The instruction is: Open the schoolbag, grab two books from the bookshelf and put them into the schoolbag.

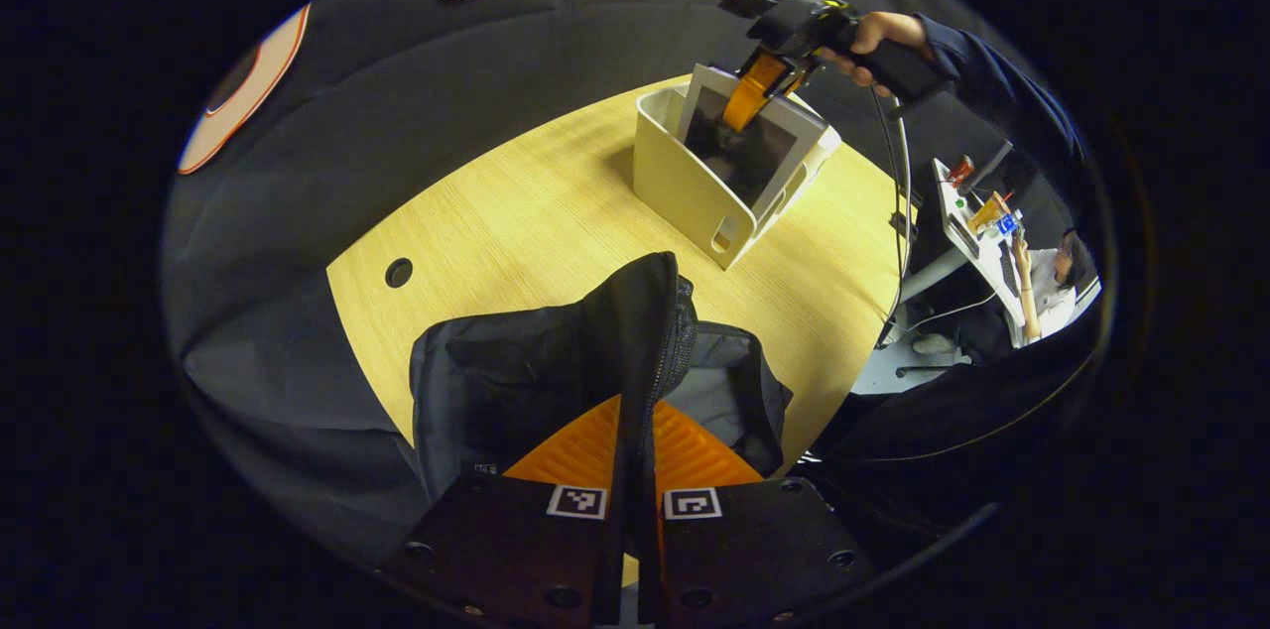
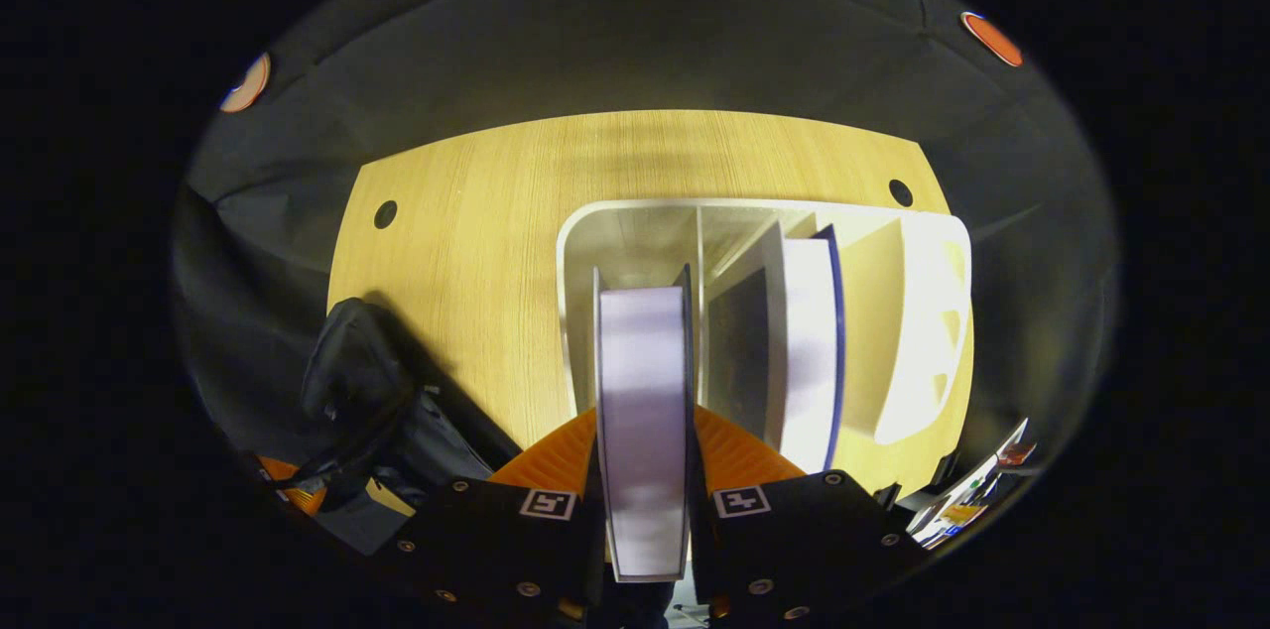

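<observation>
Black cloth walls surround a pale wooden table (image 1: 516, 212). Left claw (image 1: 635, 455) is clamped on the schoolbag (image 1: 556, 361) flap, holding it up. Right claw (image 2: 643, 470) is clamped on a book (image 2: 643, 411) standing in the bookshelf (image 2: 923, 312). Lift straight up, clear of the divider; a second book (image 2: 809, 351) stands just right of the claw.

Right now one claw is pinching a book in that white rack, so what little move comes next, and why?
Probably lift it straight up. The right gripper is shut on a book still standing in the bookshelf, and the left gripper holds the schoolbag flap up, ready to receive it.
</observation>
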A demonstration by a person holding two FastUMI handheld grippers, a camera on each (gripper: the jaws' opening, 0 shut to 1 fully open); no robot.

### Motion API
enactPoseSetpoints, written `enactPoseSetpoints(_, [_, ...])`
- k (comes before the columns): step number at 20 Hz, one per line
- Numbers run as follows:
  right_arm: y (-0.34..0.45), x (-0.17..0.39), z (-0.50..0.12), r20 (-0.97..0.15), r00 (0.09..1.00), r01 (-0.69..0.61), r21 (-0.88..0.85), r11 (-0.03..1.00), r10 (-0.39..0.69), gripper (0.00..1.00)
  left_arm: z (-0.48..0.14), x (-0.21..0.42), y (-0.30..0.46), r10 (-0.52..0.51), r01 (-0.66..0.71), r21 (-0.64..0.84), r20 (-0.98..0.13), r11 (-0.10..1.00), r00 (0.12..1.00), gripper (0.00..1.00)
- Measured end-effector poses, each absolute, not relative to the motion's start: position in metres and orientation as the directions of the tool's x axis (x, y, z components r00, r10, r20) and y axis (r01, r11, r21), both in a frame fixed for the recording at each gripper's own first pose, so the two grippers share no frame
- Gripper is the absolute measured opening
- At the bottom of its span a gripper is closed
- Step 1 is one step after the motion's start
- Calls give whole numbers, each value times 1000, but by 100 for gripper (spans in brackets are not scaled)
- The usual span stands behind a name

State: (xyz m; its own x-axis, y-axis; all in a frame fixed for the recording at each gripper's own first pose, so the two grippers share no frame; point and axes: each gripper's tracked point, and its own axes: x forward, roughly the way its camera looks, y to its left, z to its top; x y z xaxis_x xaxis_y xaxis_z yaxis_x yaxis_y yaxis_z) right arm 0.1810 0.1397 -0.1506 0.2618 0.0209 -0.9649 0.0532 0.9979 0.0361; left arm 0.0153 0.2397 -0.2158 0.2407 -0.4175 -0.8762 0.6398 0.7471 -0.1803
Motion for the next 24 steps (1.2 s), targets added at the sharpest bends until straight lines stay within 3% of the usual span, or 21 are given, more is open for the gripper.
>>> enactPoseSetpoints(10, [133, 91, -107, -949, 311, -16, 53, 998, 56, 35, -221, 11, 228, -403, 663, -163, -887, 730, 226, 7])
enactPoseSetpoints(24, [140, 0, -73, -871, 438, 48, 269, 962, 222, 35, -220, 11, 222, -380, 646, -137, -890, 751, 253, 7])
